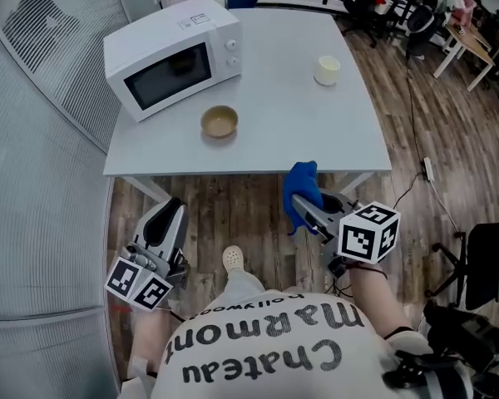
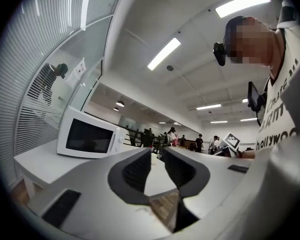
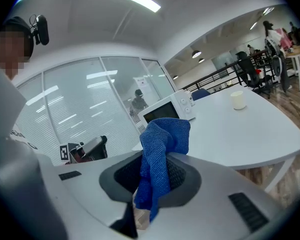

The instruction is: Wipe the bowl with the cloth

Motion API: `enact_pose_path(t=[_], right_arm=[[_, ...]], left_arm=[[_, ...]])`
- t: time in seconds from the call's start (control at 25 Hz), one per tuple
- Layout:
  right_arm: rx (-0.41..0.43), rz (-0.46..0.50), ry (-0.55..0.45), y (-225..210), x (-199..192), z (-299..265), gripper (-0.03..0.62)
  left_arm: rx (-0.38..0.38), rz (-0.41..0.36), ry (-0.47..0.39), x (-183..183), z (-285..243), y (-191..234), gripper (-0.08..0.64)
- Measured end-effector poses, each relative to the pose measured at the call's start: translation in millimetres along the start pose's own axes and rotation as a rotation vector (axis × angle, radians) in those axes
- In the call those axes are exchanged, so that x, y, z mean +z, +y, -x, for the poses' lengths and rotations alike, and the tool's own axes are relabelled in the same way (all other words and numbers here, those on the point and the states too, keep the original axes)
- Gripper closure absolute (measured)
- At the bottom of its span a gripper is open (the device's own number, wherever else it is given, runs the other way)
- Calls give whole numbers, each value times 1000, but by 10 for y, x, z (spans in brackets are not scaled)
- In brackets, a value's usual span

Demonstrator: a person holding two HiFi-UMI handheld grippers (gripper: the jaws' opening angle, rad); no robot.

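A small tan bowl (image 1: 219, 122) stands upright on the white table (image 1: 299, 123), just in front of the microwave. My right gripper (image 1: 304, 203) is shut on a blue cloth (image 1: 302, 188), held off the table's front edge over the wooden floor. In the right gripper view the cloth (image 3: 165, 134) bunches above the jaws and hangs down between them. My left gripper (image 1: 168, 216) is low at the left, short of the table's front left corner; its jaws (image 2: 158, 152) stand slightly apart with nothing between them. Both grippers are well short of the bowl.
A white microwave (image 1: 173, 56) fills the table's back left, door shut. A cream cup (image 1: 327, 70) stands at the back right. A glass wall with blinds (image 1: 33, 123) runs along the left. Chairs and desks (image 1: 457, 32) stand to the far right.
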State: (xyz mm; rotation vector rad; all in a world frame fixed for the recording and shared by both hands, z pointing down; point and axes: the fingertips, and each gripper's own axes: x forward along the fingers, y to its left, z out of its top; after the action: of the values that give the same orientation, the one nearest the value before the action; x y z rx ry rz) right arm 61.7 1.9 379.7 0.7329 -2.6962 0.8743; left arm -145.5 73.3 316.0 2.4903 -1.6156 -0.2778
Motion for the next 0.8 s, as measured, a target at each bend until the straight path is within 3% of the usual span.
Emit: enact_pose_path(t=[0.12,0.36,0.48,0.6,0.8], right_arm=[[1,-5,-11,-71,227,-325,529],[-6,-11,-44,-169,676,-947,529],[-19,-15,-60,-210,852,-1201,529],[-43,-25,-80,-262,983,-1413,529],[-61,-6,-128,-260,1168,-1617,529]], left_arm=[[-32,-25,-10,138,-200,288,363],[-138,-104,-73,445,-536,754,352],[-224,-70,-155,647,-630,938,557],[-251,-30,-169,747,-777,1197,557],[-203,-5,-105,626,-1062,1633,558]])
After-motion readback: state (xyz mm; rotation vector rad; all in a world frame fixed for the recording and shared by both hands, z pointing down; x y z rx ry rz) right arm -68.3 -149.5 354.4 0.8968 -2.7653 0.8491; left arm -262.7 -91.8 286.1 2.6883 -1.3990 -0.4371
